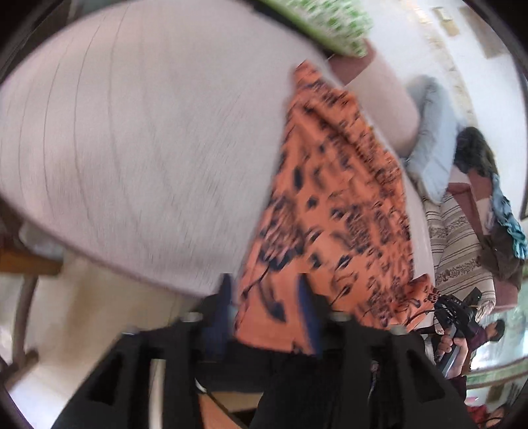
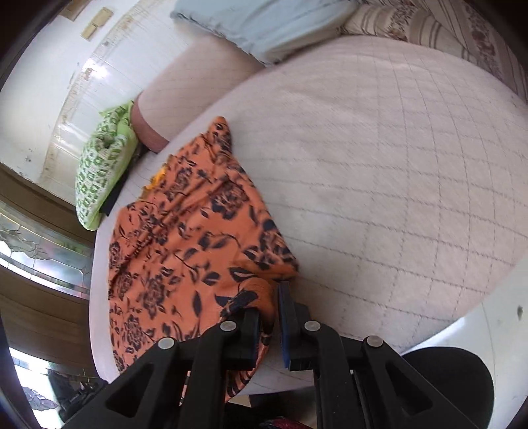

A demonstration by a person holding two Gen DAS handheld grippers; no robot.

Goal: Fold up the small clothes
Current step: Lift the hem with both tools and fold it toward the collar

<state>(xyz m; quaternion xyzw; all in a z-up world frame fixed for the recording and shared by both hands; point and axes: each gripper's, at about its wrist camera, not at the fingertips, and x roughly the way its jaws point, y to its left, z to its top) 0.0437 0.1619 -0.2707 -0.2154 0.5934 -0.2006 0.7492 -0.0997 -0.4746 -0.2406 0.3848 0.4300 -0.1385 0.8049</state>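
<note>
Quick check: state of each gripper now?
Left gripper: open, the orange floral cloth lies between its fingers.
Right gripper: closed on the cloth's corner.

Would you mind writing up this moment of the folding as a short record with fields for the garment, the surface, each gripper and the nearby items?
garment: orange floral cloth, partly spread, one edge raised
surface: pale quilted bed cover
right gripper: shut on a bunched corner of the cloth
left gripper: jaws apart, the cloth's edge between them; blur hides whether the pads press on it
nearby: green patterned pillow at the bed's edge, light blue pillow at its far side
fold: not finished
</note>
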